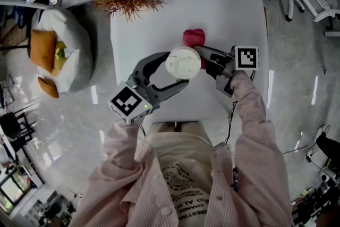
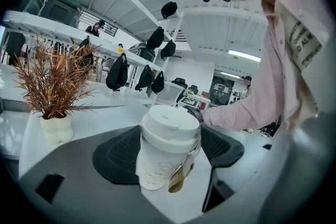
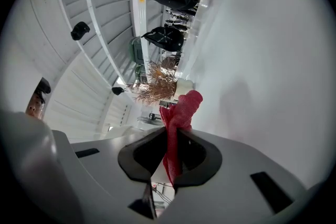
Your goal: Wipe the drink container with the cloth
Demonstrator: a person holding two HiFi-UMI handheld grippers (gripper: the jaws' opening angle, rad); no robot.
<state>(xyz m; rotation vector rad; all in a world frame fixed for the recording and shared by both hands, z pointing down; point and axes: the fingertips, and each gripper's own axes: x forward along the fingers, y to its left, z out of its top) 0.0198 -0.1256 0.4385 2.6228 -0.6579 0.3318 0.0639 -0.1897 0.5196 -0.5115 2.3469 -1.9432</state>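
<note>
While the left gripper [image 1: 178, 68] has its jaws closed against both sides of the white lidded cup [image 1: 183, 62] over the table [image 1: 212, 2], the right gripper [image 3: 170, 139] pinches the red cloth [image 1: 194, 38] just beside the cup.

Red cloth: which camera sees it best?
The right gripper view: the red cloth sits in the middle, pinched in the right gripper's fingers. The head view shows only a red bit beyond the cup. The left gripper view doesn't show it.
</note>
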